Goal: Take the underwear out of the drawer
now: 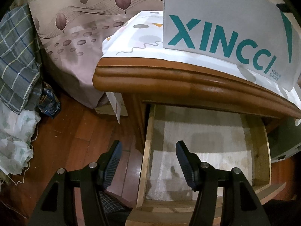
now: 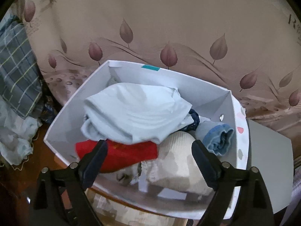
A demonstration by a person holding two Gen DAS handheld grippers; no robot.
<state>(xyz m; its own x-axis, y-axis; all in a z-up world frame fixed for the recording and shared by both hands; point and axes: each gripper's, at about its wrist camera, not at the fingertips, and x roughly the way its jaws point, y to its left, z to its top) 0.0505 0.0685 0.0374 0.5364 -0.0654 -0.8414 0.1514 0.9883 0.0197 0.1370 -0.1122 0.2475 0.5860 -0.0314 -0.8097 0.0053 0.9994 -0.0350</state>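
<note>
Left wrist view: the left gripper (image 1: 148,146) hangs with its jaws partly apart and nothing between them, above the front left corner of a pulled-out wooden drawer (image 1: 260,143). The drawer's paper-lined floor is bare. Above it juts the rounded wooden edge of the nightstand (image 1: 169,81), whose top carries a patterned cloth (image 1: 131,37) and a white shoebox lid (image 1: 225,28) printed "XINCCI".

Right wrist view: the right gripper (image 2: 149,145) stands wide apart, holding nothing, over the near edge of a white shoebox (image 2: 64,116). The underwear lies in the box: a pale blue piece (image 2: 135,111) on top, a red piece (image 2: 122,154) at the near left, a cream ribbed piece (image 2: 180,162) at the near right, and a rolled blue piece (image 2: 218,139) against the right wall.
</note>
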